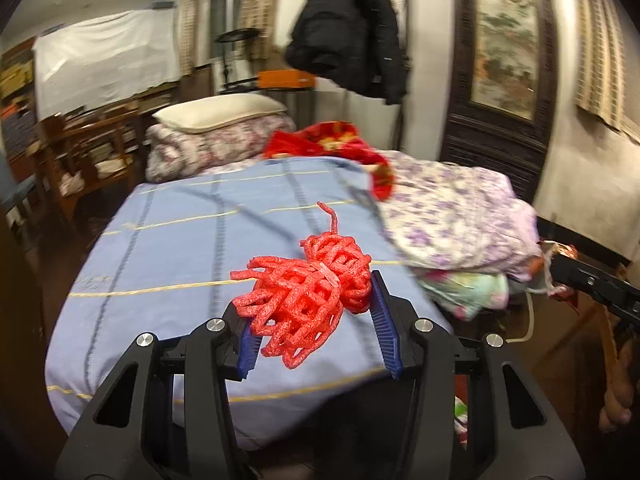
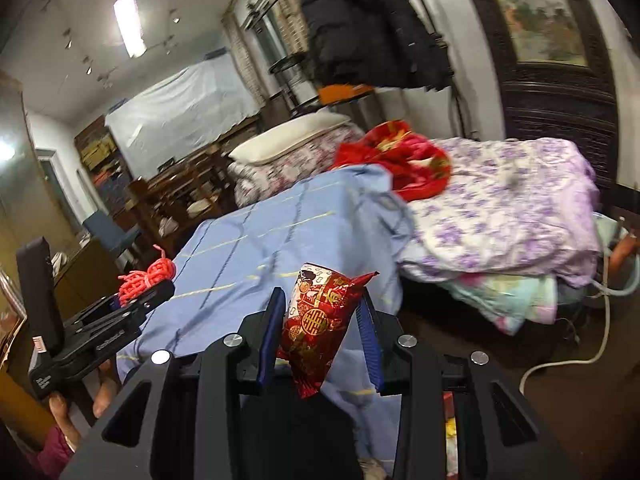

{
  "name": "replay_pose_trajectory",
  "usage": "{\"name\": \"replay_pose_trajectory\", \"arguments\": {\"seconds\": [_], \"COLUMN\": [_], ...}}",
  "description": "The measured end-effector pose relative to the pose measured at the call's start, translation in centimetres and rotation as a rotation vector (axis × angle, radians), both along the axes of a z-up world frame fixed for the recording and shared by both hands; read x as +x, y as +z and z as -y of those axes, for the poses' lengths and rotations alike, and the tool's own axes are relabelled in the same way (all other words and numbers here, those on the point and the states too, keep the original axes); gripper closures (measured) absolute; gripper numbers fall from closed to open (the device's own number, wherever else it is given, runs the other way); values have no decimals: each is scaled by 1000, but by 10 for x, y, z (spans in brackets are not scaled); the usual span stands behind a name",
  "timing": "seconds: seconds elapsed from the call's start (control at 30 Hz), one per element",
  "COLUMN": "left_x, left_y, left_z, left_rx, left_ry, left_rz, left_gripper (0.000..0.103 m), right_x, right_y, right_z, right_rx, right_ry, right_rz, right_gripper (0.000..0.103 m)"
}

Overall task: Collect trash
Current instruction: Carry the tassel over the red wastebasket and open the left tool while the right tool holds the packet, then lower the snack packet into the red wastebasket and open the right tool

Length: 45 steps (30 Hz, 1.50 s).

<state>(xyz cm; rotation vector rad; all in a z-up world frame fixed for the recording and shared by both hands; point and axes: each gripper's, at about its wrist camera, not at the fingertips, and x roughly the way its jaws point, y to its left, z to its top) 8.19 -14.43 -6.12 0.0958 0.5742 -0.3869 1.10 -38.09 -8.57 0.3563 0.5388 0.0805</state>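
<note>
My left gripper (image 1: 310, 300) is shut on a bundle of red foam fruit netting (image 1: 308, 296) and holds it in the air above the foot of the bed. The netting also shows in the right wrist view (image 2: 146, 276), at the left with the left gripper (image 2: 156, 286). My right gripper (image 2: 320, 304) is shut on a red and gold snack wrapper (image 2: 316, 324), held upright between the blue pads. The right gripper's tip shows at the right edge of the left wrist view (image 1: 560, 264) with wrapper scraps around it.
A bed with a blue checked sheet (image 1: 208, 248) lies ahead. A purple floral quilt (image 1: 452, 208) and a red blanket (image 1: 340, 140) are piled on its right side, pillows (image 1: 220, 114) at the head. A black coat (image 1: 348, 28) hangs above. A white cable (image 2: 568, 356) runs on the floor.
</note>
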Motion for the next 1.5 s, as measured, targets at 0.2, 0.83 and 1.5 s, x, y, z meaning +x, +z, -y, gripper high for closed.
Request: {"name": "replay_pose_trajectory", "arguments": {"seconds": [0.2, 0.83, 1.5], "left_x": [-20, -32, -42], "left_y": [2, -87, -131], "left_z": [57, 210, 167], "left_rx": [9, 199, 281], "left_ry": [-140, -458, -309], "left_rz": [-47, -247, -149], "left_gripper": [55, 48, 7], "right_x": [-35, -74, -62], "right_y": [-7, -77, -130], "right_z": [49, 146, 139], "right_rx": [49, 180, 191], "right_ry": [-64, -244, -210], "right_rz": [23, -20, -168], "right_gripper": [67, 67, 67]}}
